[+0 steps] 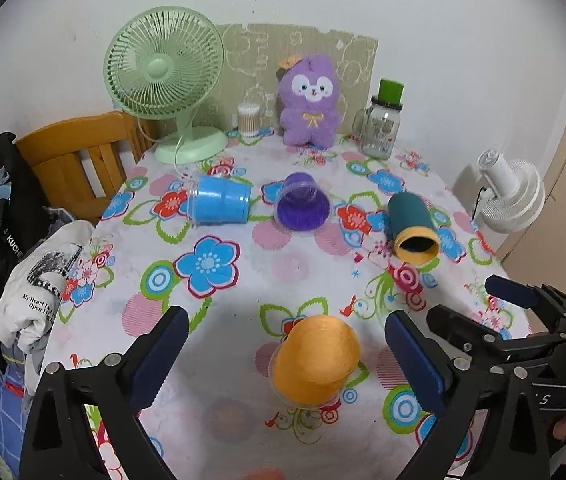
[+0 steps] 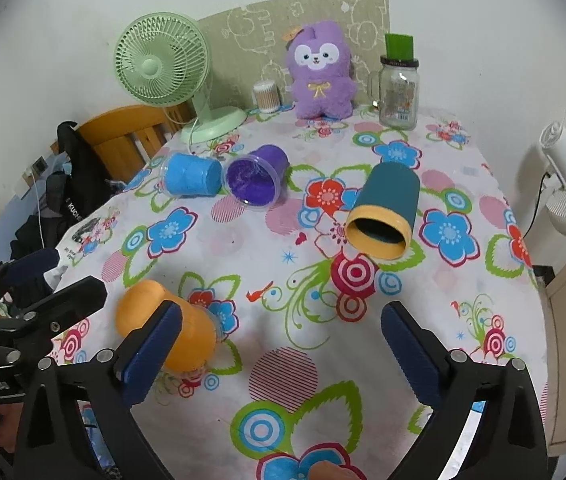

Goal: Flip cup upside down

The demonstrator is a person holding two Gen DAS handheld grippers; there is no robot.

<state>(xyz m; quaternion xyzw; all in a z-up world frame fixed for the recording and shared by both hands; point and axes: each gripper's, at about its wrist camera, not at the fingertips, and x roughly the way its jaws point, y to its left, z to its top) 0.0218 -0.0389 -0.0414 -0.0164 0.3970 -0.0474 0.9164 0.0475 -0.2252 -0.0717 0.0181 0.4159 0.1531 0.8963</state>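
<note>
Orange cup (image 1: 317, 360): it sits on the floral tablecloth (image 1: 243, 276) near the front edge, closed end up and rim towards the cloth, between the left gripper's (image 1: 289, 356) fingers without touching them; in the right wrist view it looks tilted and blurred.
Likely handling: judged light, thin and stiff, with a smooth wall that could slip and a body that could tip at a nudge.
Where to hold: across the mid-wall, pads on opposite sides, well clear of the clear rim.
Left gripper: low over the cloth, pointing forward, jaws wide apart and holding nothing.
Right gripper (image 2: 283, 354): just beside it at similar height, jaws also wide apart and empty, the cup off past its left finger.
Other cups: blue (image 1: 219, 200), purple (image 1: 302, 203) and teal (image 1: 413, 222) lie on their sides farther back.
</note>
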